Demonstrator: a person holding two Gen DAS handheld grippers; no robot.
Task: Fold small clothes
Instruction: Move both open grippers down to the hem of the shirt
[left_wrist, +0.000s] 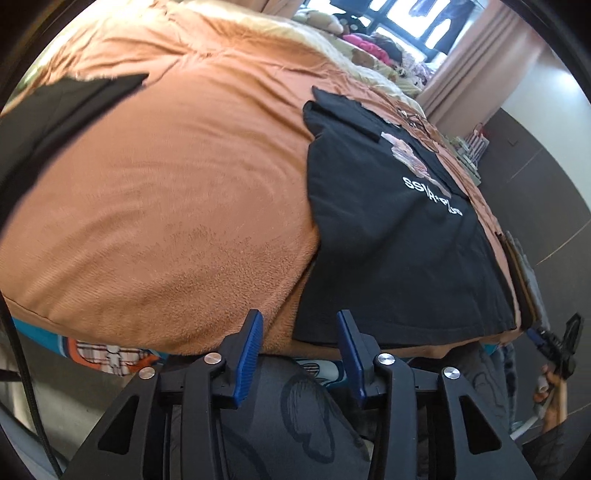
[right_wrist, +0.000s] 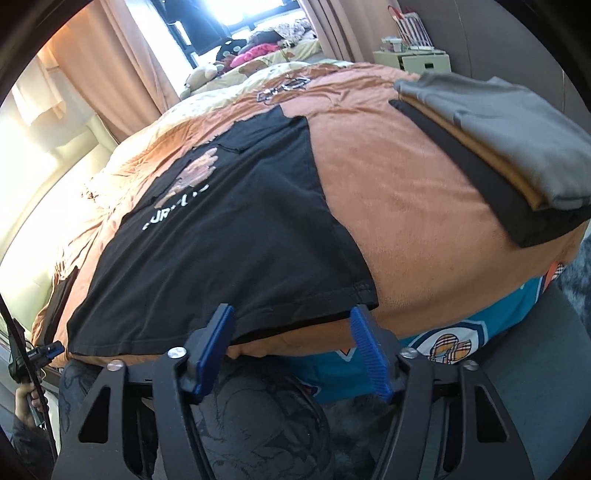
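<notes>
Wide bed (left_wrist: 155, 206) under an orange-brown blanket (right_wrist: 406, 192), filling both views, with a teal printed sheet (right_wrist: 491, 325) showing below the near edge. Spread flat on the blanket, a black T-shirt (left_wrist: 388, 236) with a printed picture and white lettering, hem toward the near edge of the bed, neck end away toward the window; both sleeves look already folded in, leaving a long rectangle. Off to the right in the right wrist view, well apart from the shirt, a stack of folded clothes (right_wrist: 509, 147), grey on top, tan and black beneath. Step in hand, as a judgement: reaching for the hem to begin the lengthwise fold. Left claw (left_wrist: 300, 332) partly open, empty, hanging just short of the hem near its left corner, pads not on cloth. Right claw (right_wrist: 293, 325) likewise partly open with the hem's edge lying in the gap near the right corner, pads not seen pressing on it. Next move probably calls for pushing both claws a little further over the hem, pinching both layers at matching points, then lifting and carrying the hem evenly toward the collar.
</notes>
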